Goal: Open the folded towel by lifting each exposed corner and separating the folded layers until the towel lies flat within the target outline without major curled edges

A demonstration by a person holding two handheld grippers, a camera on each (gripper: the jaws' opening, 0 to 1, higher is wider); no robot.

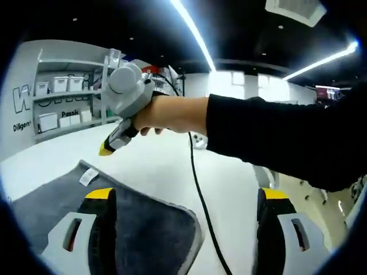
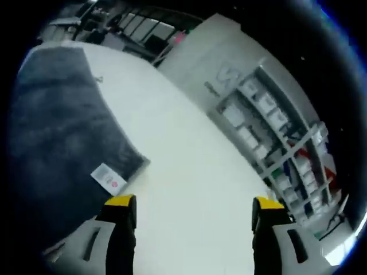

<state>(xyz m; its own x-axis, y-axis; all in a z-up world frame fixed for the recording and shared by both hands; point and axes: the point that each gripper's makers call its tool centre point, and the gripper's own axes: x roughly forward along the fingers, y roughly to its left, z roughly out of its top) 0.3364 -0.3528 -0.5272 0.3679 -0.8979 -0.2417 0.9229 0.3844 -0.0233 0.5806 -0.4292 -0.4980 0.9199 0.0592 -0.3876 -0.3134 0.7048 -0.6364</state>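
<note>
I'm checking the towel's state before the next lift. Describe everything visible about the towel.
The towel is dark grey, soft and plush-looking, with a paler stitched edge and rounded corners. It lies spread on the white table, mostly flat. A white care label with small print and a red mark sits at one corner, on the table just beyond the edge; it also shows in the left gripper view. Whether folded layers remain cannot be told. The left gripper hangs open over one corner; contact cannot be judged.

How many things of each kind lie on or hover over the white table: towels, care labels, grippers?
Towel: 1
Care label: 1
Grippers, left gripper and right gripper: 2
Total: 4
</note>
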